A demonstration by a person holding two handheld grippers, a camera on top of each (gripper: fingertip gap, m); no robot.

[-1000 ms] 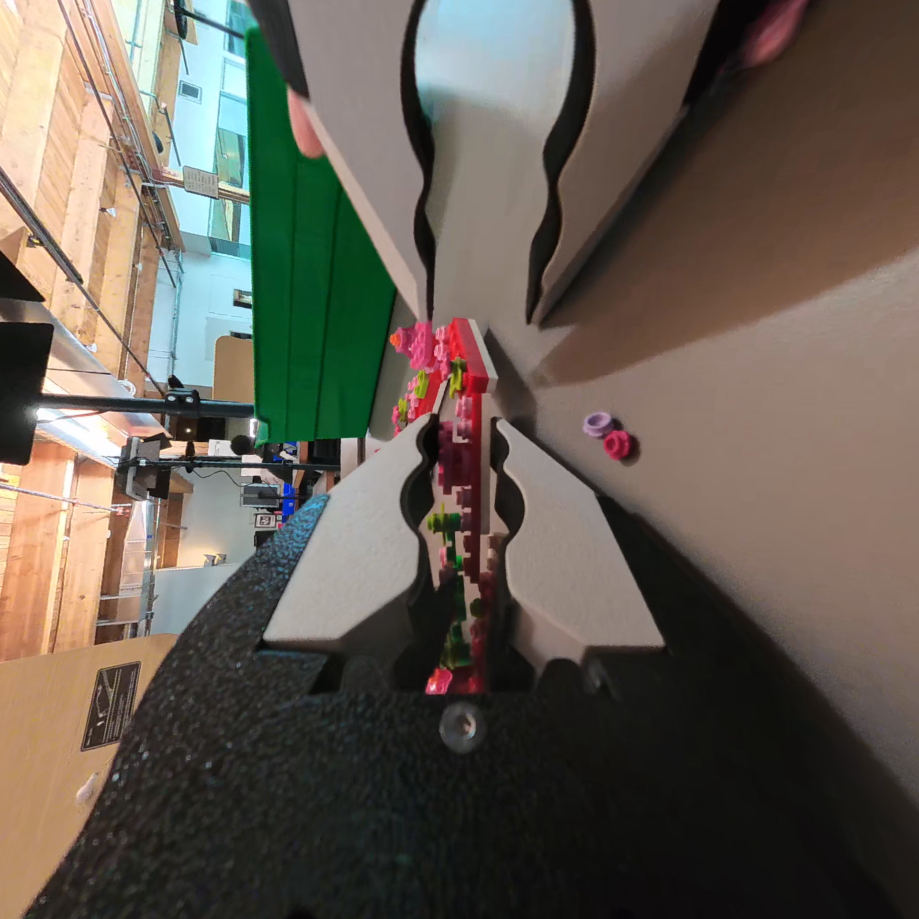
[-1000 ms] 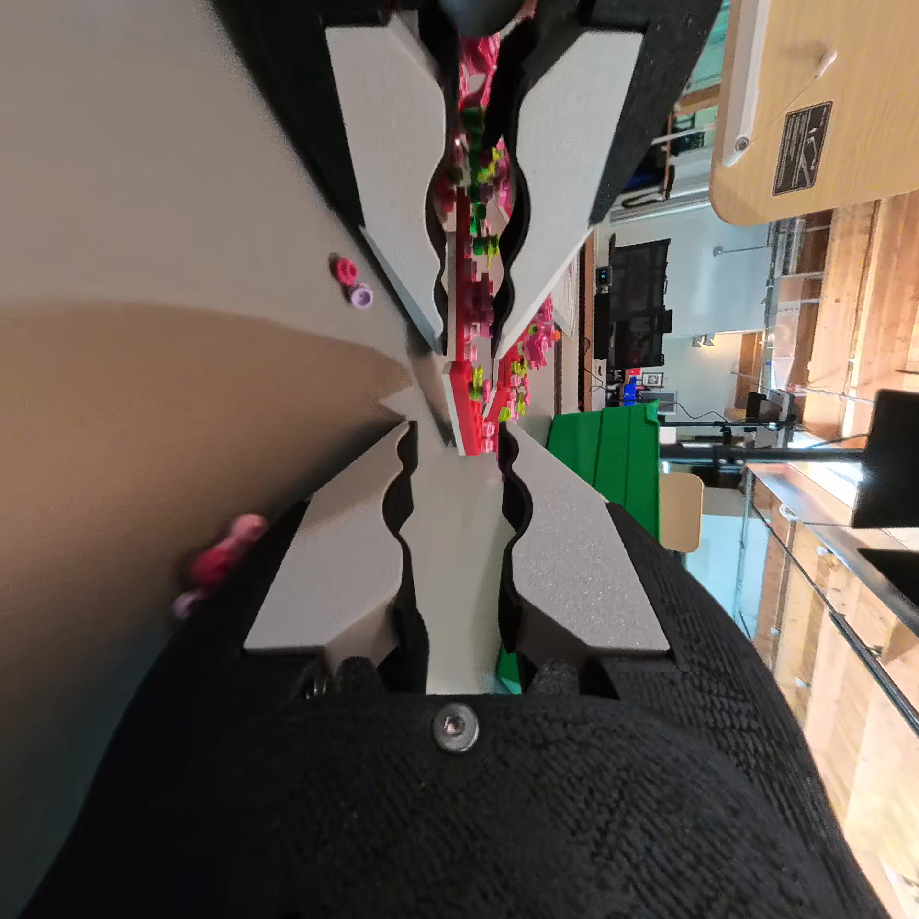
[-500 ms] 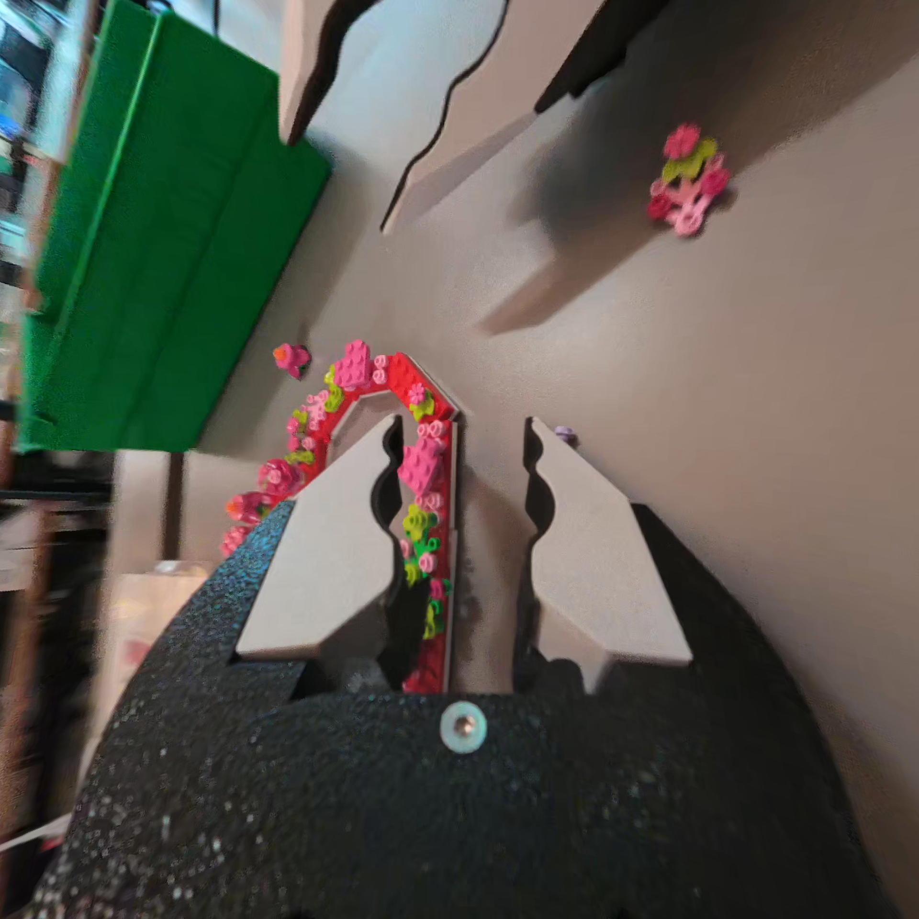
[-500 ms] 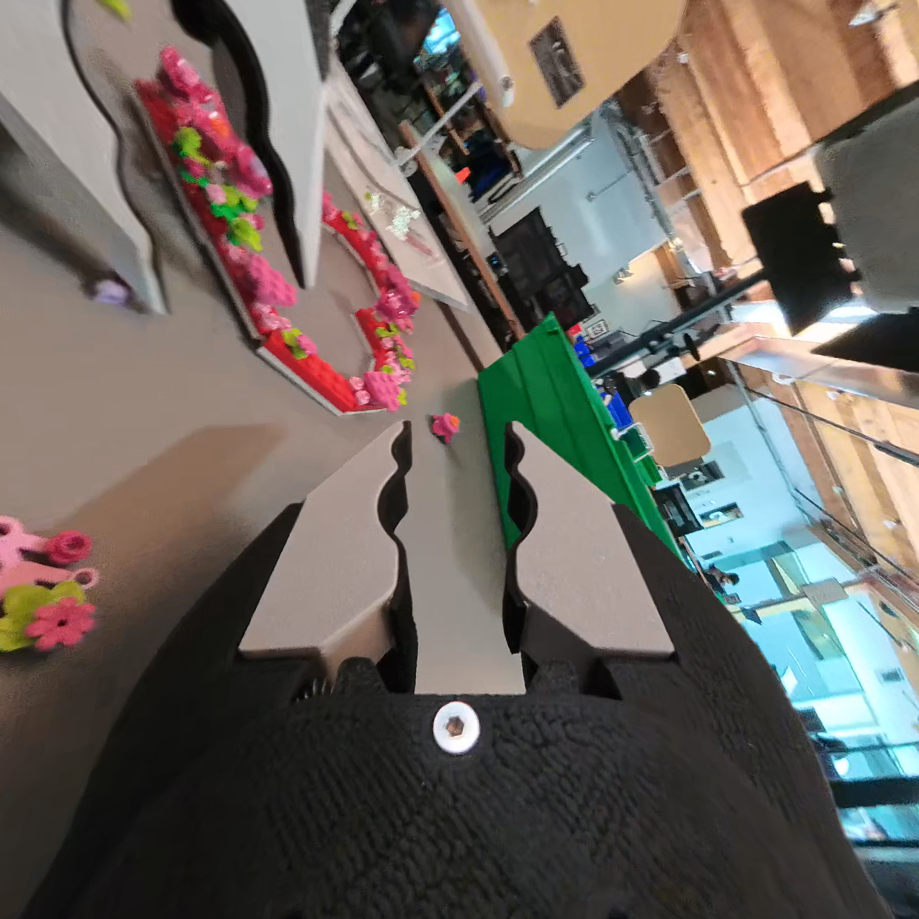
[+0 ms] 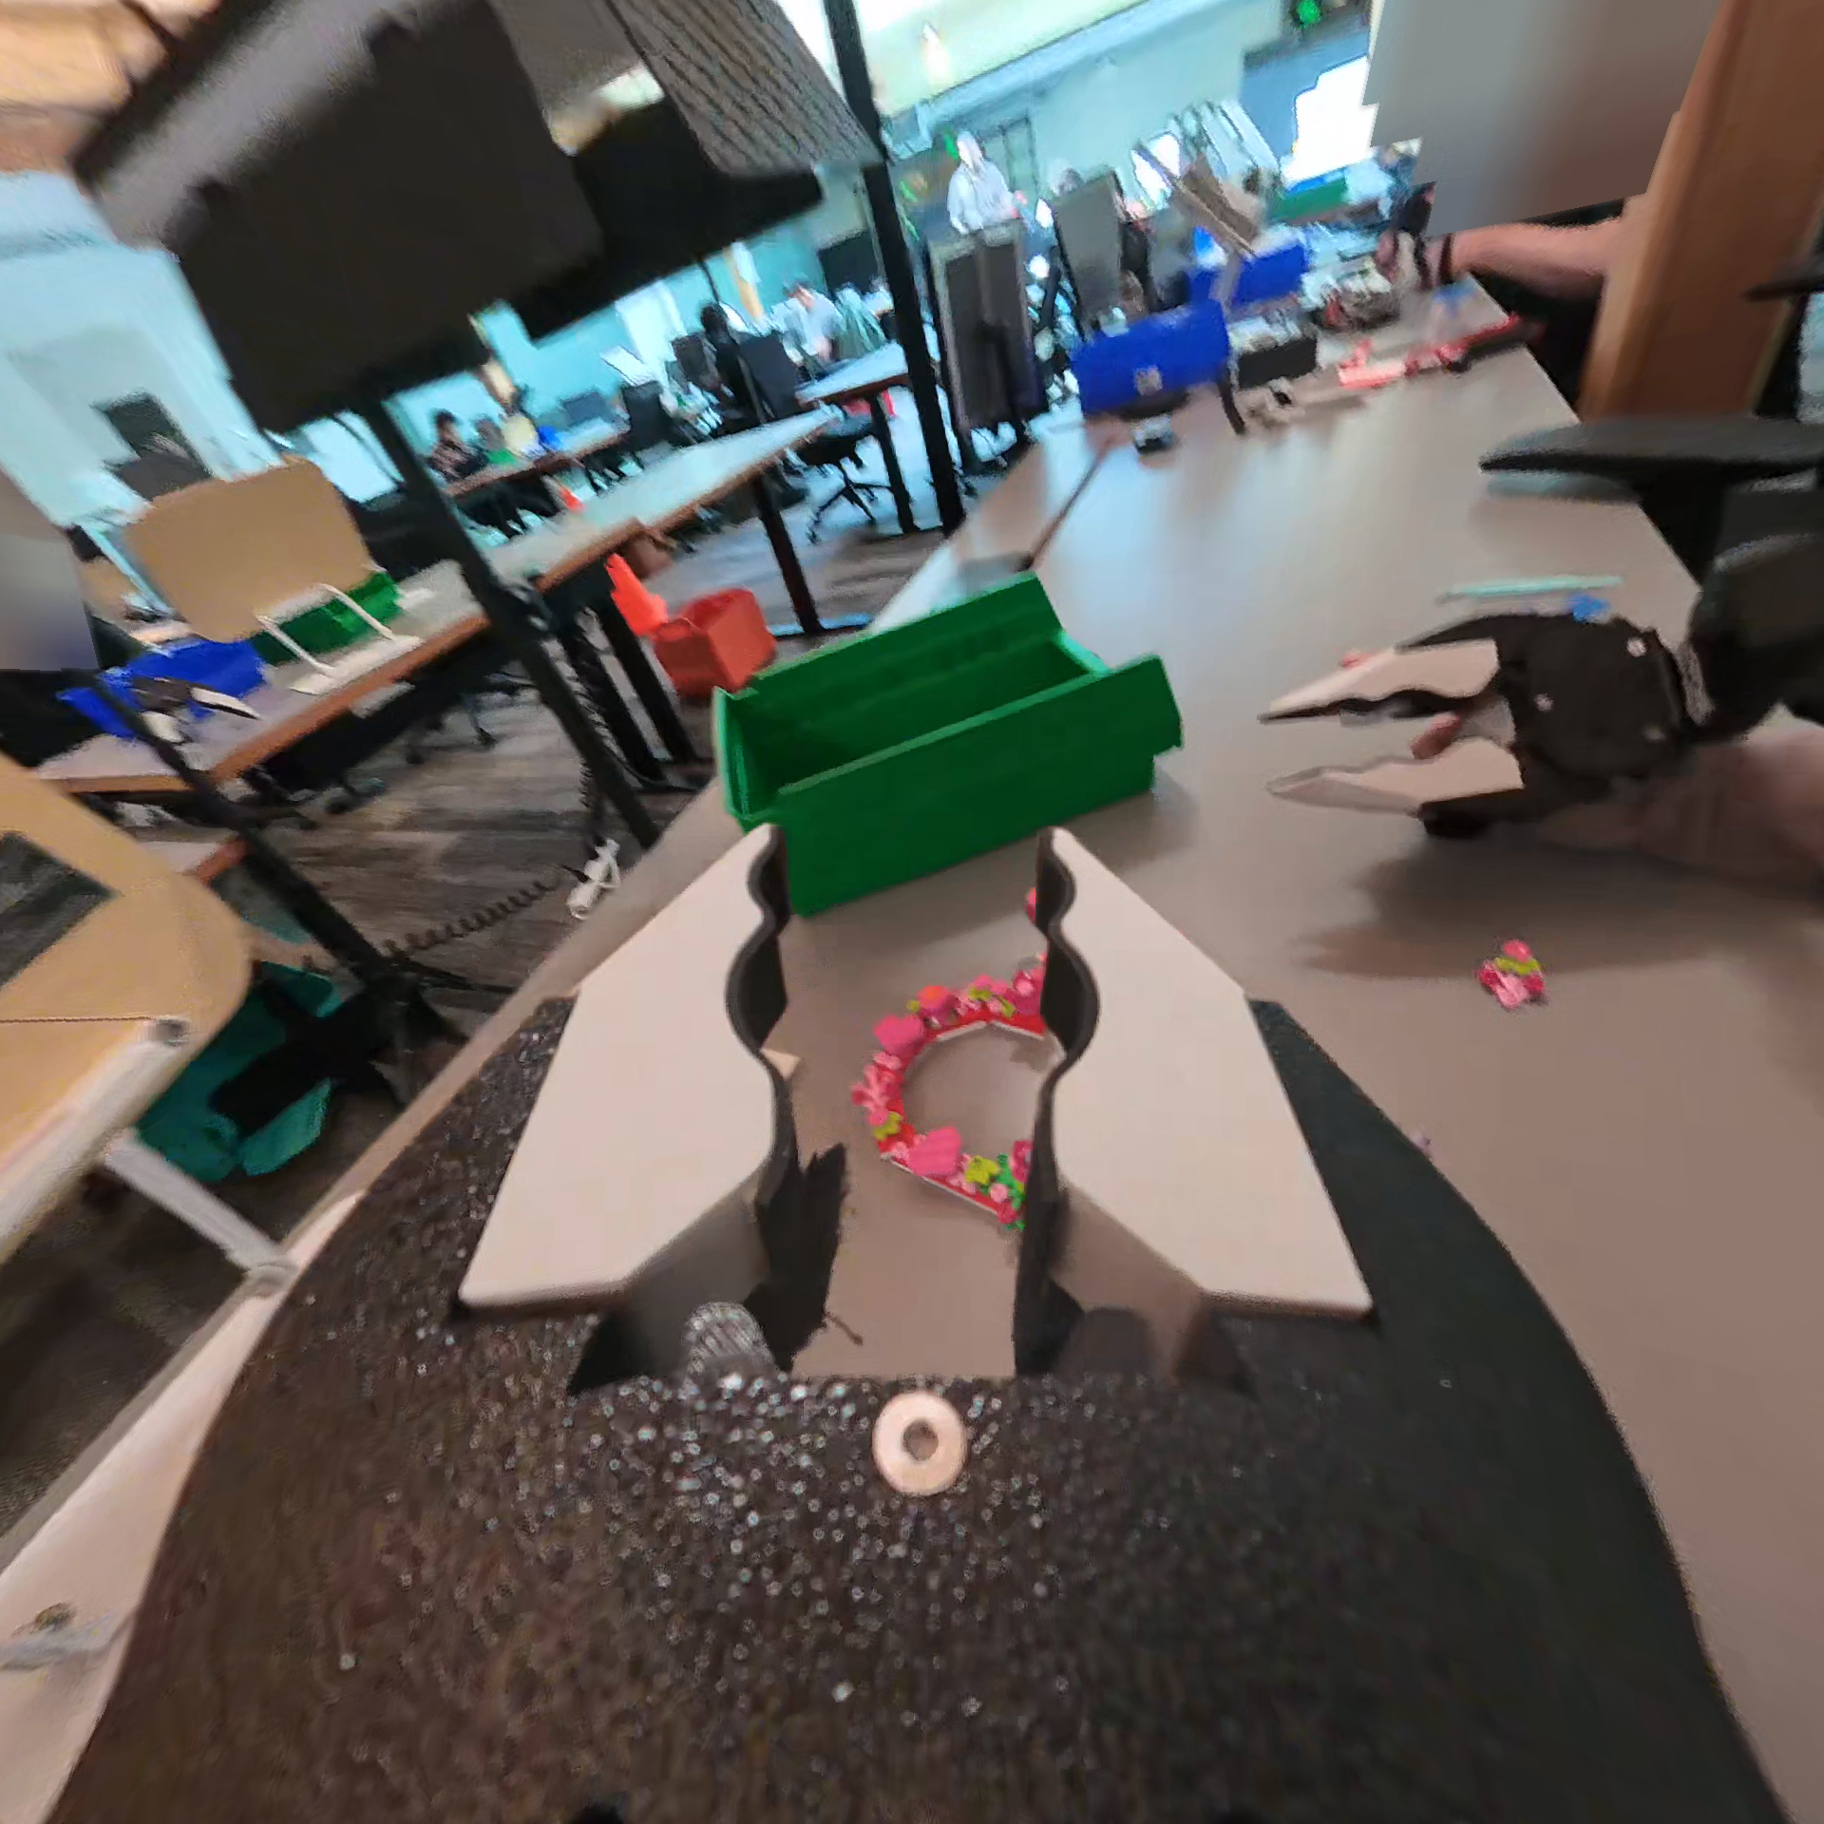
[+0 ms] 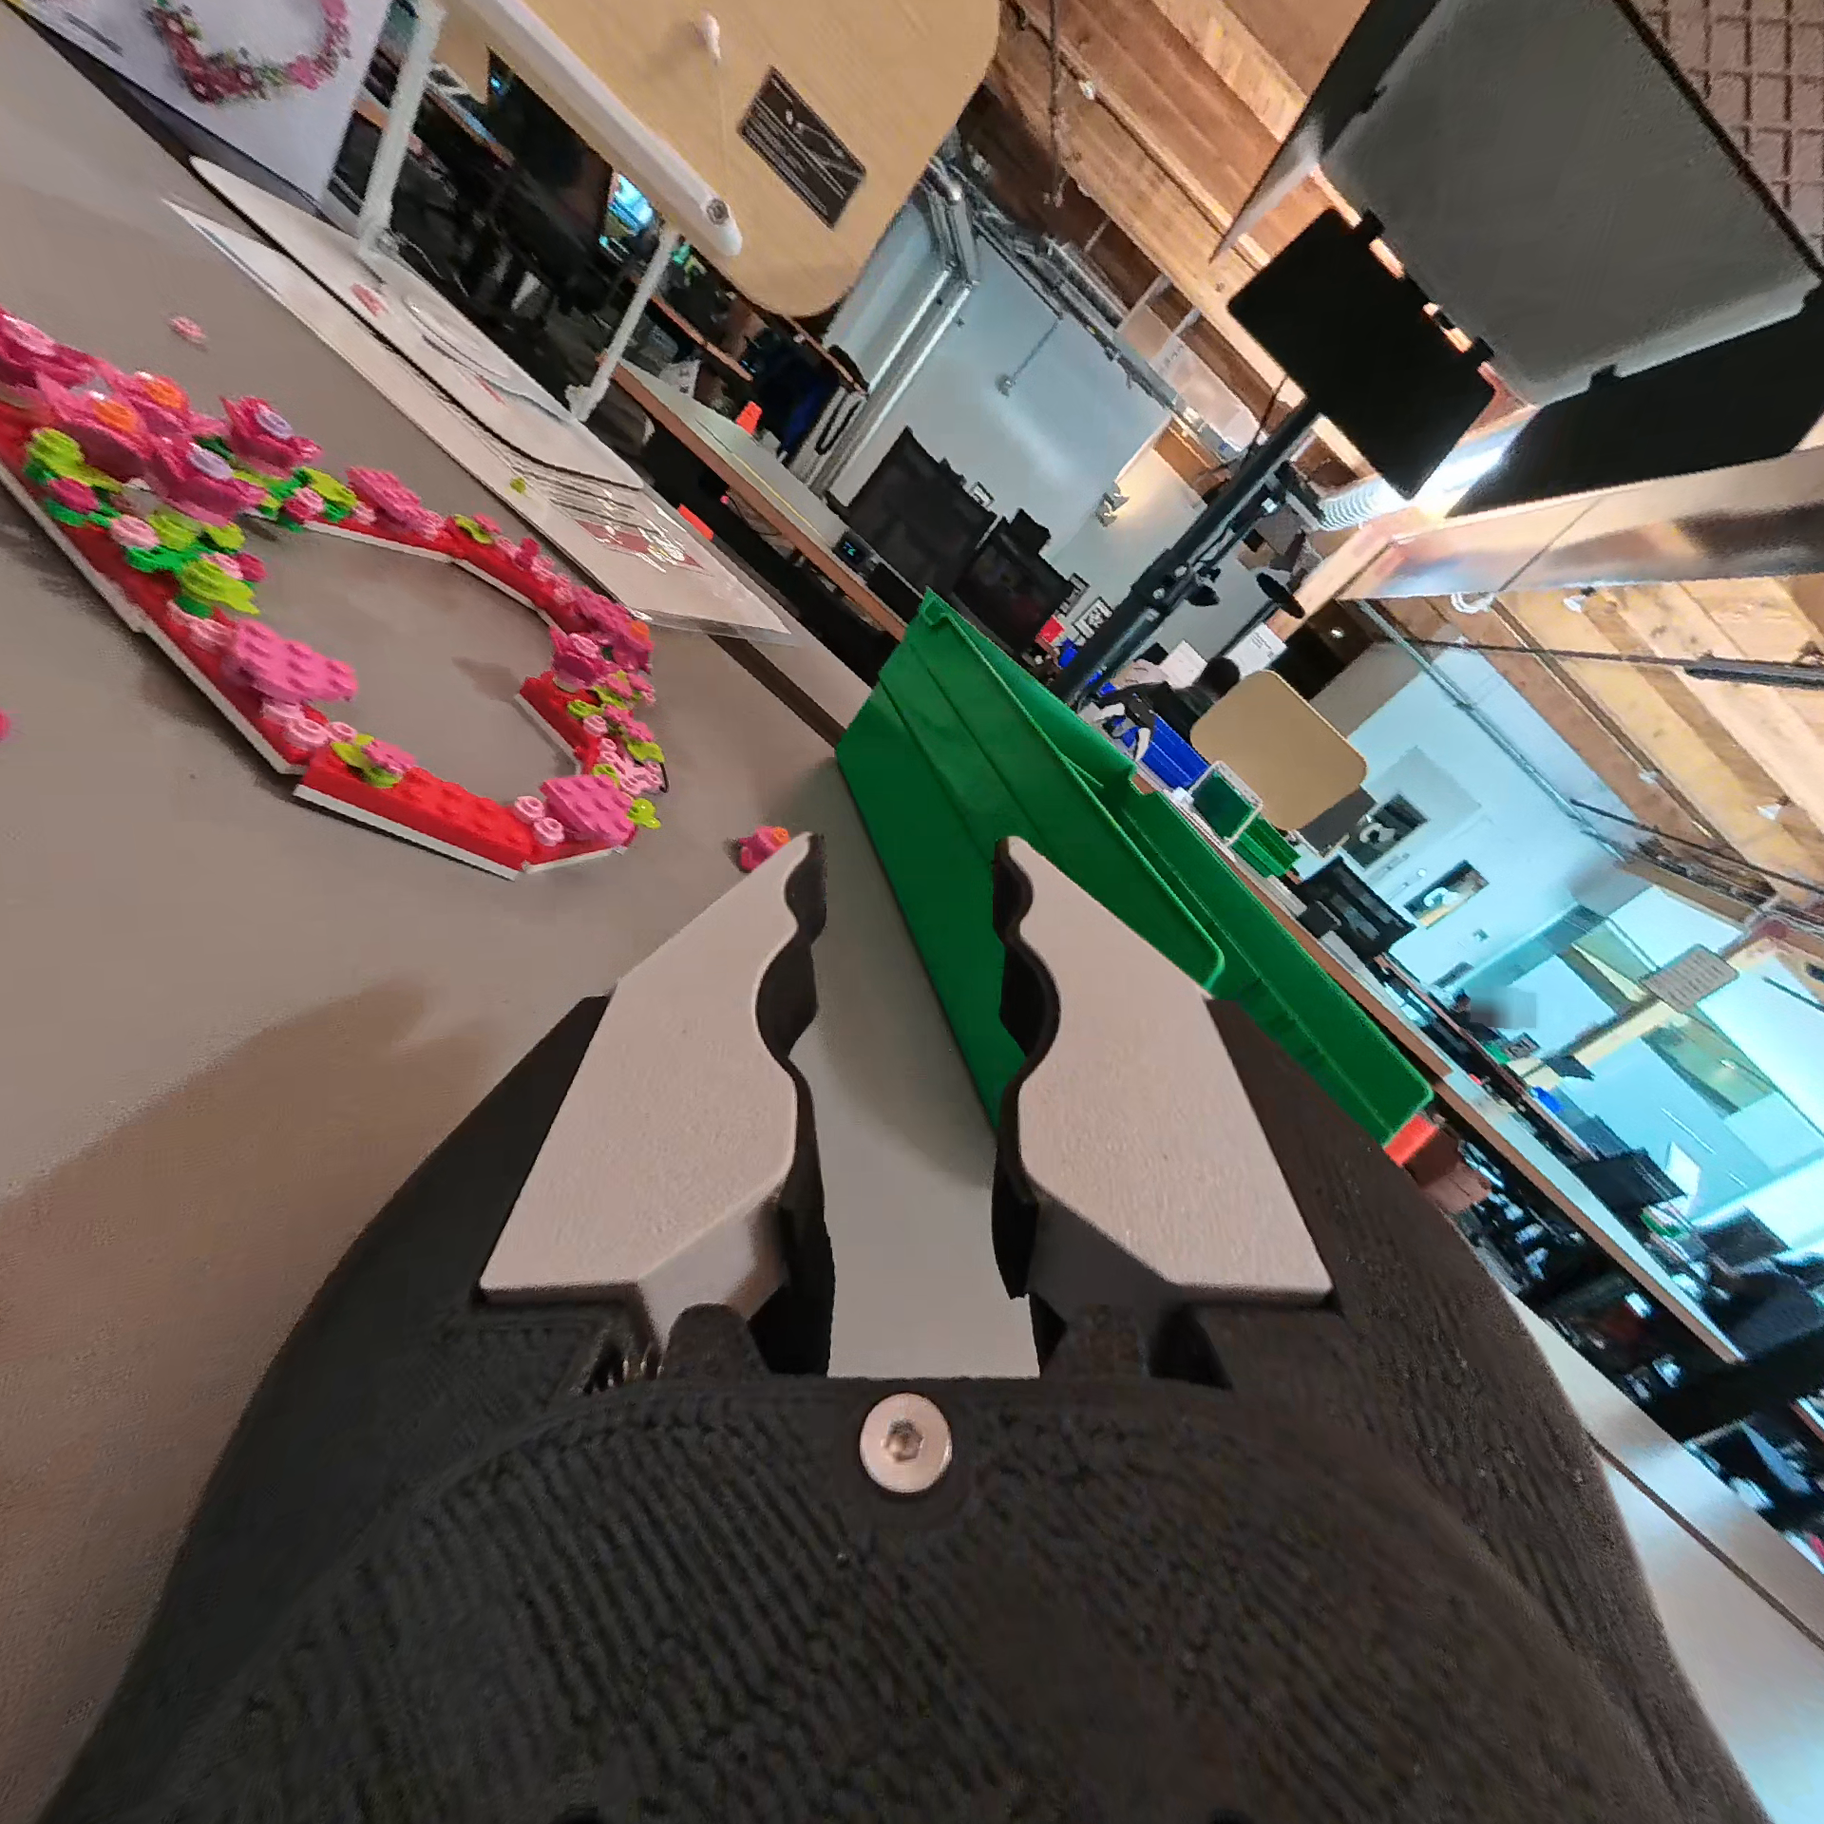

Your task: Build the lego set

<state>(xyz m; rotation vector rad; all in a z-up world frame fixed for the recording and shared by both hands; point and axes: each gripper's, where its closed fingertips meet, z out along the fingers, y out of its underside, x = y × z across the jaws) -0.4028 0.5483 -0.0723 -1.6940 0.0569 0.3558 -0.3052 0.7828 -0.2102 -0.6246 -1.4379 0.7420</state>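
The red lego wreath [image 5: 893, 1071] with pink flowers and green leaves lies flat on the grey table [image 5: 1382, 1234]. My left gripper [image 5: 906, 857] is open and empty above it, and the wreath shows through the gap between the fingers. My right gripper [image 6: 913, 854] is open and empty, with the wreath [image 6: 415, 799] off to its left. It also shows in the left wrist view [image 5: 1273, 748], low over the table at the right. A small pink flower piece [image 6: 760, 847] lies just left of the right gripper's left fingertip.
A green bin [image 5: 938, 750] stands on the table beyond the wreath; it also shows in the right wrist view [image 6: 997, 790]. A loose pink flower cluster [image 5: 1510, 974] lies at the right. Instruction sheets [image 6: 553, 464] lie behind the wreath. The table edge [image 5: 632, 869] runs along the left. My right fingertips sit around 30 cm from my left ones.
My left gripper has let go of the wreath, which was held on edge and now lies flat. Both grippers have pulled back from it and apart.
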